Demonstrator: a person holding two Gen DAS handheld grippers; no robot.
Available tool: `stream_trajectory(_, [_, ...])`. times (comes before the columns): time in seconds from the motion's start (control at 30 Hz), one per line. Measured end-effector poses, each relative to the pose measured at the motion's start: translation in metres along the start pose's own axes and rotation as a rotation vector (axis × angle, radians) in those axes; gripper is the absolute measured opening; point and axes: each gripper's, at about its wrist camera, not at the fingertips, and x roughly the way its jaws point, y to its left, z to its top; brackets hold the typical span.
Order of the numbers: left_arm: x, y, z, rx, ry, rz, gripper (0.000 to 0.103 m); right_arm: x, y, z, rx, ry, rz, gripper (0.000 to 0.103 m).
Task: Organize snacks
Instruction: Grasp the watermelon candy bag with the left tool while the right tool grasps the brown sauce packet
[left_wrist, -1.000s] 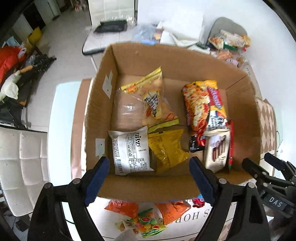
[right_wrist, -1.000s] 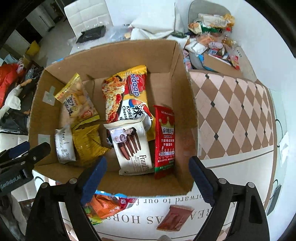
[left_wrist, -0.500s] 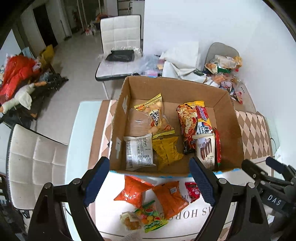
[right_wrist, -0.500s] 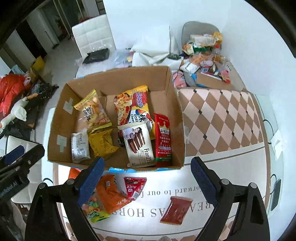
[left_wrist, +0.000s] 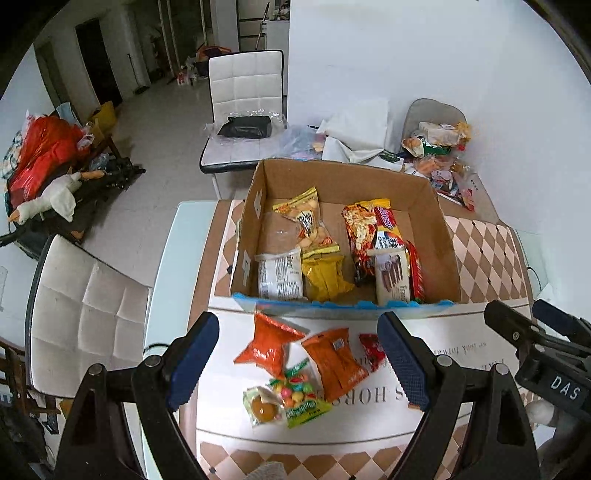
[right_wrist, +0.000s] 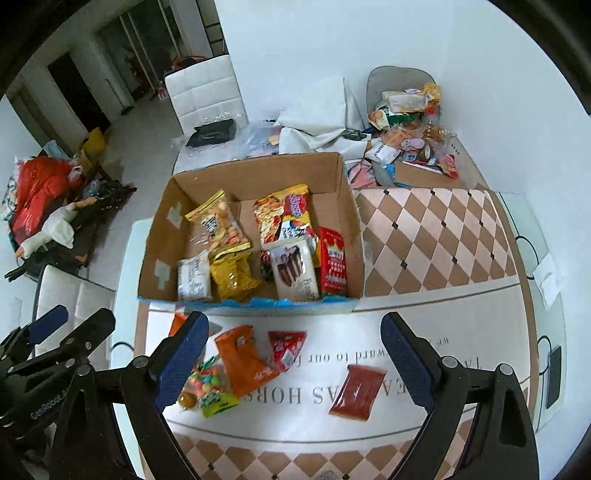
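A brown cardboard box (left_wrist: 244, 240) (right_wrist: 162, 236) stands on the table with several snack packs inside, among them a yellow bag (left_wrist: 323, 278) and a red pack (right_wrist: 333, 264). In front of it lie loose snacks: two orange packets (left_wrist: 267, 343) (right_wrist: 243, 360), a small red packet (right_wrist: 286, 345), a colourful candy bag (left_wrist: 301, 397) and a dark red packet (right_wrist: 356, 387). My left gripper (left_wrist: 297, 354) hangs open high above the orange packets. My right gripper (right_wrist: 291, 354) is open too, above the table between the orange and dark red packets. Neither holds anything.
A heap of other snacks (right_wrist: 410, 122) and white bags sits behind the box near the wall. White chairs (left_wrist: 85, 306) (left_wrist: 243, 92) stand left of and behind the table. A dark phone (right_wrist: 553, 373) lies at the table's right edge.
Both grippers have risen and drawn back from the box, so it looks smaller and the loose snacks in front of it have come into view. The jaws stay equally wide.
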Motion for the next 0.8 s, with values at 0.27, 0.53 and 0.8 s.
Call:
stream_trajectory(0.27, [0.034,0.015,-0.041,-0.036,0.163,0.024,0.088,0.028,-0.036,-0.042,0.106,0.138,0.013,0.096])
stream_trajectory(0.53, [0.131,0.033,-0.092,-0.205,0.463,-0.044,0.087,0.109,-0.103,-0.084,0.301,0.327,-0.033,0.096])
stream_trajectory(0.8, [0.201,0.017,-0.113,-0.283,0.613,-0.068,0.087,0.193,-0.136,-0.109,0.411,0.471,-0.071,0.096])
